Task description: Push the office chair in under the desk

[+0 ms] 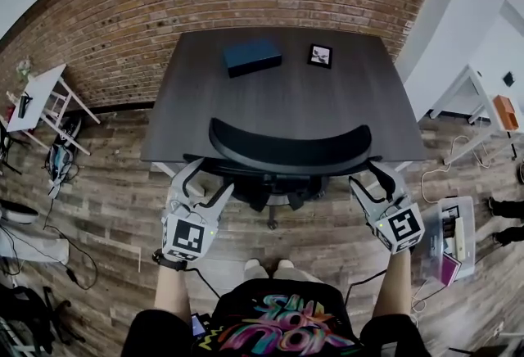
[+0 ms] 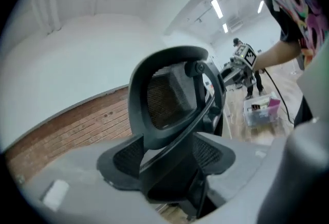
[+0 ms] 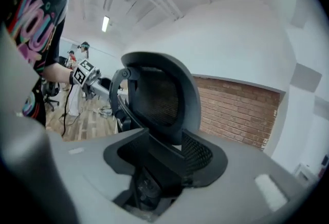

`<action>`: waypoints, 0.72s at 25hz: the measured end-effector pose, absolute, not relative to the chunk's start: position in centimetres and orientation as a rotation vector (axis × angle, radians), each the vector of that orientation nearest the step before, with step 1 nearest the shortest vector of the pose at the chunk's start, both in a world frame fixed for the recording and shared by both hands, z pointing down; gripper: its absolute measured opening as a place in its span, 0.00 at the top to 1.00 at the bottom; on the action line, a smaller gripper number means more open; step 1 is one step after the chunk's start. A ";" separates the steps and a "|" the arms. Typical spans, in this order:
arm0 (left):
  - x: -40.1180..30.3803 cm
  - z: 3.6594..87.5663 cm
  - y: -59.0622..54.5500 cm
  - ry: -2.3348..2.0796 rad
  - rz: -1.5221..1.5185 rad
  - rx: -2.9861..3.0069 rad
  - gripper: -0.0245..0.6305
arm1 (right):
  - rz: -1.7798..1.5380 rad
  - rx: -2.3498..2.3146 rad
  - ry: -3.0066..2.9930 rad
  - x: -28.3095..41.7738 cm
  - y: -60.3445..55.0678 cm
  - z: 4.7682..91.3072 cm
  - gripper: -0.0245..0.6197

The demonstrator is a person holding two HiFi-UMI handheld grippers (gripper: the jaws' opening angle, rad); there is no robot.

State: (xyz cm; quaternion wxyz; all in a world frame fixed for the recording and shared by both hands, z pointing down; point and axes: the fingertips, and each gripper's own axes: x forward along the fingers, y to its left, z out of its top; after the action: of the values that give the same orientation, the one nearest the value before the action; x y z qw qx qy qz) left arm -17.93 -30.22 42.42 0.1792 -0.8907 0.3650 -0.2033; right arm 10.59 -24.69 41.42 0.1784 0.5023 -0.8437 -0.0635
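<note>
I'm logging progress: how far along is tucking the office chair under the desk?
Looks done: office chair backrest sits at the front edge of the desk. In hand: nothing; left tongs and right tongs flank it, open. Left: perhaps a final nudge, then withdraw.

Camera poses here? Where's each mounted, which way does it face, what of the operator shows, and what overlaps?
Head view: on the person's head, looking steeply down at the desk and office chair; shows forearms, left gripper, right gripper, shirt.
Left gripper view: on the left gripper, looking along its jaws at the chair's side; shirt and right gripper beyond.
Right gripper view: on the right gripper, facing the chair's other side, brick wall behind; shirt and left gripper beyond.
Shared: all see the chair; each gripper view sees the other gripper.
</note>
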 end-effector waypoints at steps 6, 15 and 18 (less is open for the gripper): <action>-16.3 38.8 -27.4 1.152 -0.155 -2.763 0.51 | -0.258 1.527 -2.516 7.6 -22.7 37.5 0.71; -15.7 37.5 -26.0 1.226 -0.002 -2.784 0.59 | -0.371 1.591 -2.562 4.8 -21.2 35.8 0.81; -15.5 38.2 -25.5 1.235 -0.011 -2.800 0.66 | -0.369 1.629 -2.555 4.5 -20.9 36.3 0.87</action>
State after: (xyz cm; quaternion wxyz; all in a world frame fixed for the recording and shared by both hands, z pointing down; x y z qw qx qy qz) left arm -15.54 -25.53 38.20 0.0406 -0.9142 0.4031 -0.0038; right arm 4.45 -20.85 36.35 0.0443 0.5332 -0.8361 -0.1209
